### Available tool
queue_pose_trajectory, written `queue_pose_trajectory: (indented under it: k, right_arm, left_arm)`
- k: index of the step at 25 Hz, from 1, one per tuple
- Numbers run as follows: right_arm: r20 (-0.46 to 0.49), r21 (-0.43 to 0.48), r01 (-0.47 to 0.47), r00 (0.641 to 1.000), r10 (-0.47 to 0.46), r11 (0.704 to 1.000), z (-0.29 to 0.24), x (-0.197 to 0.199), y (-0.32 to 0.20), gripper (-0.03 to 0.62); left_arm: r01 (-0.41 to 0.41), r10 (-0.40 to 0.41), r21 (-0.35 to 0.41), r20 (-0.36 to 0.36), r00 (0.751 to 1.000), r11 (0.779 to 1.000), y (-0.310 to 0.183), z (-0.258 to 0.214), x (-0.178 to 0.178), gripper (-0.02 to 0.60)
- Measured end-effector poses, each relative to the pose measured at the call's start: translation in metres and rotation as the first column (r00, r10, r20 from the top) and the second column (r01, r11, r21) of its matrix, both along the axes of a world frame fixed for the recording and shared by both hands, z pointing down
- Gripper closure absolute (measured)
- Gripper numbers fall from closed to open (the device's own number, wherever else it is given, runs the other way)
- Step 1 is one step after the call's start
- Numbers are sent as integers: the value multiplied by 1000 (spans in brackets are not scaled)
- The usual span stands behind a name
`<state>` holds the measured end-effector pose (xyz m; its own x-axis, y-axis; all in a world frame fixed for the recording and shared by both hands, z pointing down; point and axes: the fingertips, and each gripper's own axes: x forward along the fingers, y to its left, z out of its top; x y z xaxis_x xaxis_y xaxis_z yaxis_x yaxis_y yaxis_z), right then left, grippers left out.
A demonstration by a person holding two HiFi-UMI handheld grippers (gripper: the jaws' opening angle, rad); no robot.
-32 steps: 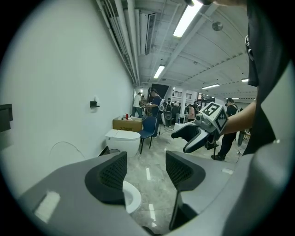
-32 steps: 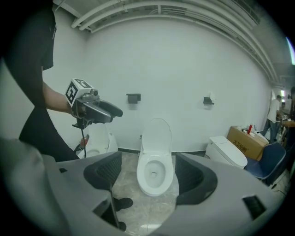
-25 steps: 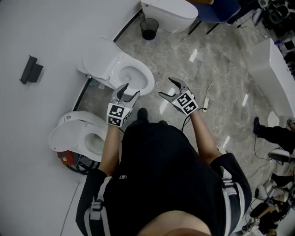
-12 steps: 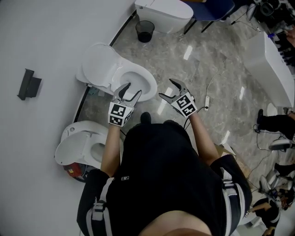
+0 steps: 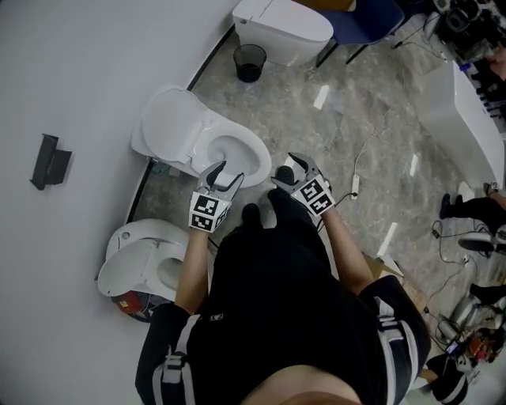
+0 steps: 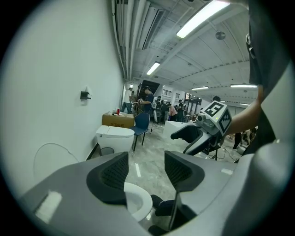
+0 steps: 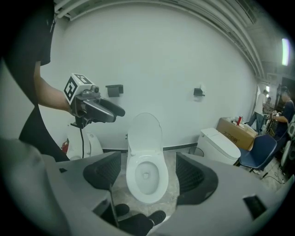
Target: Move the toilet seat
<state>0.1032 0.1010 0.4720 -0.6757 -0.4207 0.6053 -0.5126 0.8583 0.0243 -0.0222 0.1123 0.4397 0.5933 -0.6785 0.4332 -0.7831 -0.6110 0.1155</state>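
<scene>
Standing square to the toilet (image 5: 198, 134), a person (image 5: 277, 316) is holding both grippers out at centre frame in the head view. The lid (image 7: 144, 131) is leaning upright against the wall (image 5: 79, 71). The seat (image 7: 146, 196) looks to be lying flat on the bowl, left of centre in the upper half of the head view and dead centre in the right gripper view.

The left gripper (image 5: 224, 176) is hovering over the near rim of the bowl and touching nothing. Its jaws are standing apart with nothing between the pads. Through the gap its own view is showing grey floor (image 6: 152, 166), a slice of the bowl rim and a dark shoe (image 6: 161, 202).

The right gripper (image 5: 288, 168) is hanging just right of the bowl, over the floor. Its jaws are also standing apart and empty. The toilet is sitting framed between them, well beyond the tips, with both shoes at the bottom of that view.

A second toilet (image 5: 138, 253) is sitting against the wall at lower left. A third toilet (image 5: 285, 20) is standing at the top edge, with a black bin (image 5: 250, 62) just beside it. A blue chair (image 5: 371, 16) is showing at the top right. A white cable (image 5: 356, 178) is trailing over the floor right of the right gripper. A black bracket (image 5: 49, 162) is hanging on the wall at far left.
</scene>
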Motion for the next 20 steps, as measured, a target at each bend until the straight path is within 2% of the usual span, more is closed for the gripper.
queue_pose_trajectory:
  k: [8,20]
  right_arm:
    - [-3,-29,34,999,-34,999,20,5,-20,221]
    - [16,-146,36,999,-34,989,69,21,-44,221]
  left_arm:
    - [22,-21,-45,12,1000,999,-19,21,7,336]
    - [17,-8,-156,54,998,988,-32,76,25,336]
